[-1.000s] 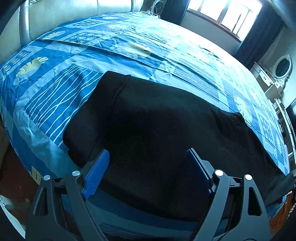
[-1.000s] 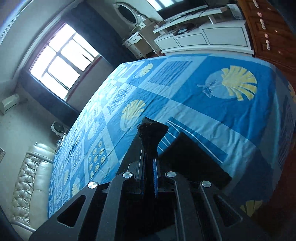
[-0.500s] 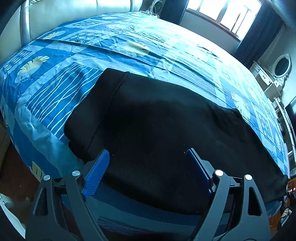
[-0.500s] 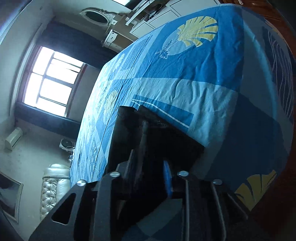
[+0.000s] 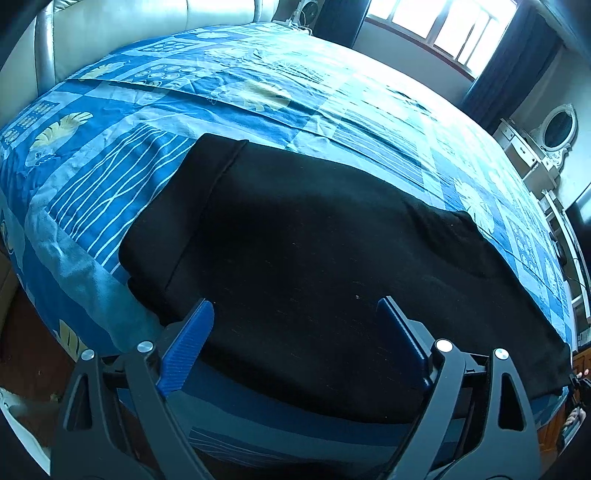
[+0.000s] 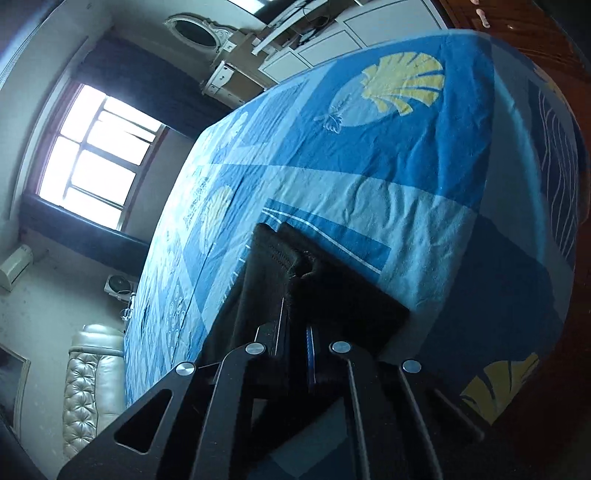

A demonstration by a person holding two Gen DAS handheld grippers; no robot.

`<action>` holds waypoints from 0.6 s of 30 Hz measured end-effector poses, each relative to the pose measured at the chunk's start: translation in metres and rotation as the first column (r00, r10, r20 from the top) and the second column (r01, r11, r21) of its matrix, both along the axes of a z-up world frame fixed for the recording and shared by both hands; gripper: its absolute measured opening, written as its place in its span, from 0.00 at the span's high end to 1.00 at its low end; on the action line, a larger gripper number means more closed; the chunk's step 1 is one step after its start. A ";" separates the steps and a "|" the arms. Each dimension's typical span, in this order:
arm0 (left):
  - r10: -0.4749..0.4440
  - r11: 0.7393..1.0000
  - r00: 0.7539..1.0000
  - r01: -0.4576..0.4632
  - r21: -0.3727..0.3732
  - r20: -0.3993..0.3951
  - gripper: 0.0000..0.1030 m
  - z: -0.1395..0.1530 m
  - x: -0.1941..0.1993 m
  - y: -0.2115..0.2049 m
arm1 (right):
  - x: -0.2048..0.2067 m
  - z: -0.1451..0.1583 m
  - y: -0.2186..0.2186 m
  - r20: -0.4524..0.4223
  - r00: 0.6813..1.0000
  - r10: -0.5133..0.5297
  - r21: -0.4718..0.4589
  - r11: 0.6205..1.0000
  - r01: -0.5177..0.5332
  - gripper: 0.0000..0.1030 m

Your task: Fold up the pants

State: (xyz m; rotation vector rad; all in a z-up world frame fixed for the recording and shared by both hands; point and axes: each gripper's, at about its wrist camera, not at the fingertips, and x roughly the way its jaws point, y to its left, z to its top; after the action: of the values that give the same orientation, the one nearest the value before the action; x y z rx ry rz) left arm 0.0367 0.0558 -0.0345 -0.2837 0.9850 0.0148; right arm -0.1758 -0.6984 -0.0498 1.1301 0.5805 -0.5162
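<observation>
The black pants (image 5: 306,251) lie spread along the near edge of the bed, waistband end to the left, legs running right. My left gripper (image 5: 295,332) is open, its blue pads just above the near edge of the pants, holding nothing. In the right wrist view my right gripper (image 6: 295,295) is shut on the leg end of the pants (image 6: 284,258), which bunches up between the fingers above the bed's corner.
The bed (image 5: 258,92) has a blue patchwork sheet with yellow shells. A padded headboard (image 5: 147,29) is at the far left, a window (image 5: 443,33) beyond, and a white dresser with oval mirror (image 5: 554,129) to the right. Wooden floor lies below the bed edge.
My right gripper opened a little and has closed again on the leg end, tilting and dropping toward the bed corner. The pants have flattened out. My left gripper stayed open in place.
</observation>
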 end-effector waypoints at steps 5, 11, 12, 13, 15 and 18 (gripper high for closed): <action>-0.005 1.000 1.000 0.005 -0.007 0.001 0.13 0.001 0.000 0.000 | -0.009 0.002 0.000 -0.016 1.000 0.019 -0.025 0.999 -0.019 0.94; -0.011 1.000 1.000 0.011 -0.001 0.000 0.13 0.000 0.000 -0.001 | -0.022 -0.034 -0.004 -0.044 0.999 -0.007 0.050 0.999 0.010 0.94; -0.013 1.000 1.000 0.013 0.001 0.001 0.13 0.000 0.000 -0.001 | -0.022 -0.038 -0.005 -0.041 0.999 -0.010 0.058 0.998 0.013 0.95; -0.015 1.000 1.000 0.014 0.003 0.000 0.13 0.000 0.000 -0.001 | -0.023 -0.040 -0.005 -0.039 0.999 -0.012 0.061 0.998 0.015 0.95; -0.015 1.000 1.000 0.015 0.004 0.000 0.13 -0.001 0.000 -0.001 | -0.022 -0.040 -0.005 -0.045 0.999 -0.008 0.053 0.999 0.010 0.95; -0.017 1.000 1.000 0.017 0.007 0.000 0.13 -0.001 0.000 -0.002 | -0.022 -0.042 -0.007 -0.044 0.999 -0.001 0.055 0.998 0.003 0.95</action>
State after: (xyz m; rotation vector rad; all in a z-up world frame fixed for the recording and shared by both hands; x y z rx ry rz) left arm 0.0364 0.0543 -0.0356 -0.2693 0.9869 0.0031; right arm -0.1980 -0.7049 -0.0913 1.1740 0.6352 -0.5308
